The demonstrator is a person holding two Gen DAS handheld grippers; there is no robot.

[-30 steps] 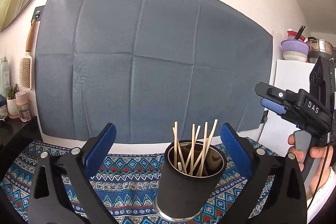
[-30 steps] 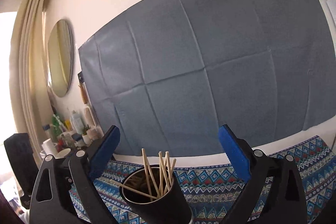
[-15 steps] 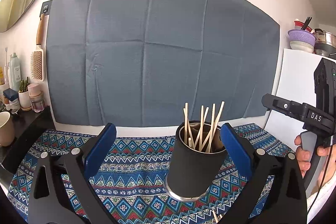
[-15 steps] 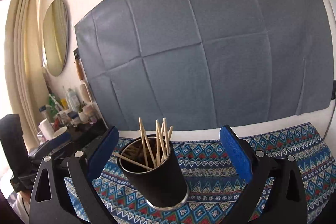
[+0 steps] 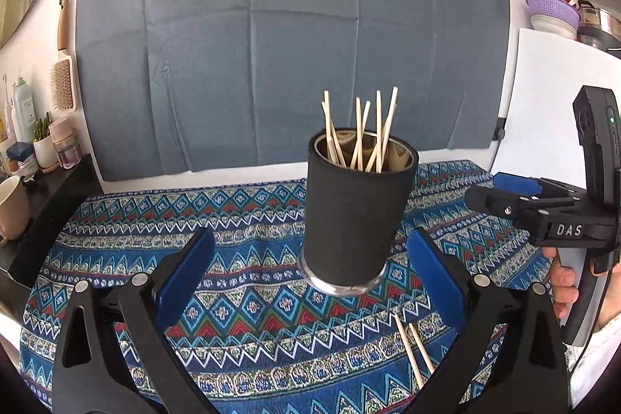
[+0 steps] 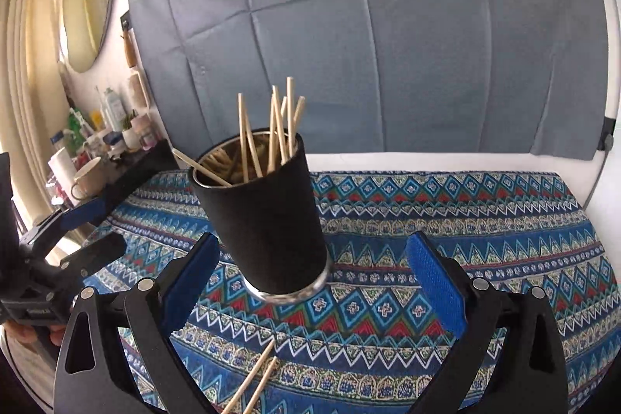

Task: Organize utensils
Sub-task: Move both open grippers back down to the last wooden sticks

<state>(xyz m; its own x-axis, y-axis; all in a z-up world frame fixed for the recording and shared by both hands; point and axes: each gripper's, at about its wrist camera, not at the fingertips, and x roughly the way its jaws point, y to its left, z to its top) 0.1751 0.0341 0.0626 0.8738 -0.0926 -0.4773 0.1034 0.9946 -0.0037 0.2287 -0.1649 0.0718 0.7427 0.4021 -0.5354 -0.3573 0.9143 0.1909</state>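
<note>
A black cup with a steel rim (image 5: 355,216) stands upright on the patterned cloth (image 5: 240,220) and holds several wooden chopsticks (image 5: 361,130). It also shows in the right wrist view (image 6: 268,220). Two loose chopsticks (image 5: 413,348) lie on the cloth in front of the cup, also in the right wrist view (image 6: 256,381). My left gripper (image 5: 310,274) is open and empty, just short of the cup. My right gripper (image 6: 314,278) is open and empty, with the cup between and beyond its fingers. The right gripper (image 5: 504,194) appears at the right of the left wrist view.
A grey sheet (image 5: 295,37) covers the wall behind. A dark shelf at the left holds a mug (image 5: 11,208), bottles and jars (image 5: 23,111). A hairbrush (image 5: 62,72) hangs on the wall. A white board (image 5: 543,96) stands at the right, with bowls (image 5: 551,14) above it.
Both grippers have drawn back and tilted down. The cup now sits further ahead, more of the cloth shows, and the two loose chopsticks have come into view.
</note>
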